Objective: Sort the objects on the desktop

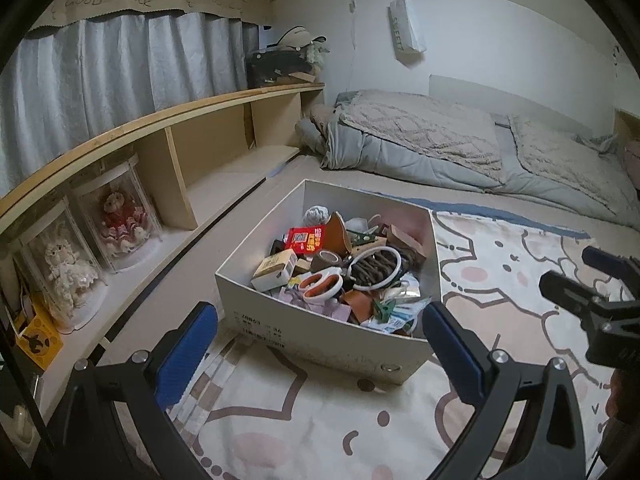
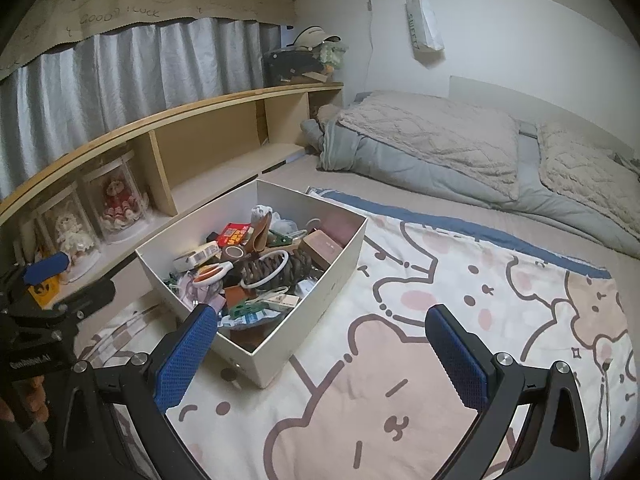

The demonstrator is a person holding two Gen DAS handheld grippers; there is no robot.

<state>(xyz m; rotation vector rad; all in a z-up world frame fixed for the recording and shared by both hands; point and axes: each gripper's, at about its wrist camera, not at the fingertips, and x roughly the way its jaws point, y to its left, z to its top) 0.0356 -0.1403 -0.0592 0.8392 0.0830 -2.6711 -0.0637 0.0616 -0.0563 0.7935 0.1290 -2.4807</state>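
box (image 1: 320, 332) ×1 (cluttered) | scissors (image 1: 322, 285) ×1 | left gripper (image 1: 320, 344), right gripper (image 2: 320, 344): both wide, empty

— What sort of place is this?
— A bedroom in a home. A bed (image 2: 500, 248) fills it, with a folded quilt (image 2: 432, 148) at the far end and a cartoon-bear blanket (image 2: 460, 300) spread near.
— Anything else?
— Grey curtains (image 2: 132, 64) on the left, a wooden shelf (image 2: 168, 156) holding cased dolls (image 2: 116, 204), and a cap (image 2: 316, 38) far back.
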